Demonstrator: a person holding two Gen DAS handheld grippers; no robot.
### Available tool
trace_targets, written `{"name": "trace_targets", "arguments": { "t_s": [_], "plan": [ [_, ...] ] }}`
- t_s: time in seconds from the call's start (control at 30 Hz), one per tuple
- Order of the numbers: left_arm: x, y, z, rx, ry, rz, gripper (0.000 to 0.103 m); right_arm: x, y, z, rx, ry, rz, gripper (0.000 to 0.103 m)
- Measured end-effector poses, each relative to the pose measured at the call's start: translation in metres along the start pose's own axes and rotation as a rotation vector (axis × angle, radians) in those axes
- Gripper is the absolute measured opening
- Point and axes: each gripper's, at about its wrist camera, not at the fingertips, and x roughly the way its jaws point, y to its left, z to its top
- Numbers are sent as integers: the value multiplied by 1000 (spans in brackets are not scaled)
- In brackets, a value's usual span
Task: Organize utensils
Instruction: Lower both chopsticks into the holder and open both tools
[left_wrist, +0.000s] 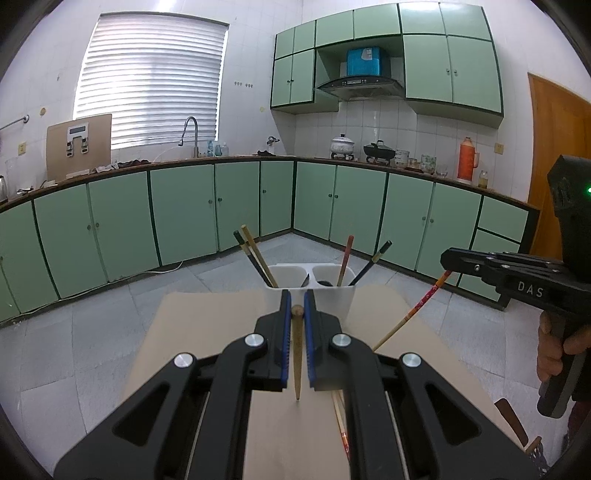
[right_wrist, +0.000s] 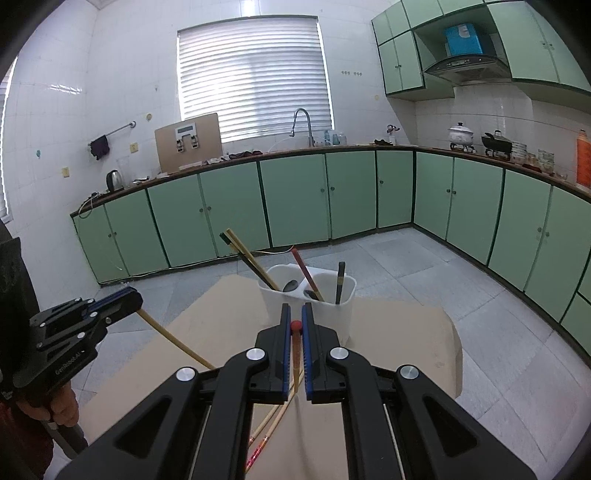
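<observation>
1. Left gripper (left_wrist: 296, 295): jaws closed on a plain tan chopstick (left_wrist: 297, 354), which runs lengthwise between the blue pads. Its rounded end shows near the jaw tips; its thin tip hangs free below, above the table (left_wrist: 207, 325).
2. Right gripper (right_wrist: 294, 308): jaws closed on a red-patterned chopstick (right_wrist: 296, 354), red cap up between the pads, shaft slanting down and back.
3. White two-compartment holder (left_wrist: 325, 299) stands on the table just beyond both grippers, not touching either.
4. Holder contents: two chopsticks lean in the left compartment, a red and a dark one in the right, and a dark spoon in each.
5. More chopsticks (right_wrist: 273, 421) lie on the table beneath the right gripper.
</observation>
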Motion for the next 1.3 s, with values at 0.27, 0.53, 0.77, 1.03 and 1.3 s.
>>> {"name": "trace_targets", "arguments": {
  "t_s": [0.27, 0.53, 0.77, 1.03, 1.3],
  "plan": [
    [-1, -4, 22, 16, -45, -3, 6, -6, 0, 15, -37, -16, -18, 6],
    [-14, -12, 52, 39, -120, -13, 6, -35, -15, 44, -66, -89, -88, 6],
    [-22, -19, 92, 45, -219, -14, 6, -46, -25, 85, -97, -164, -135, 6],
    [0, -27, 140, 44, -284, -13, 6, -26, -31, 131, -101, -221, -125, 6],
    [38, -24, 157, 23, -275, -20, 6, 19, -26, 139, -135, -159, -75, 6]
  ]
}}
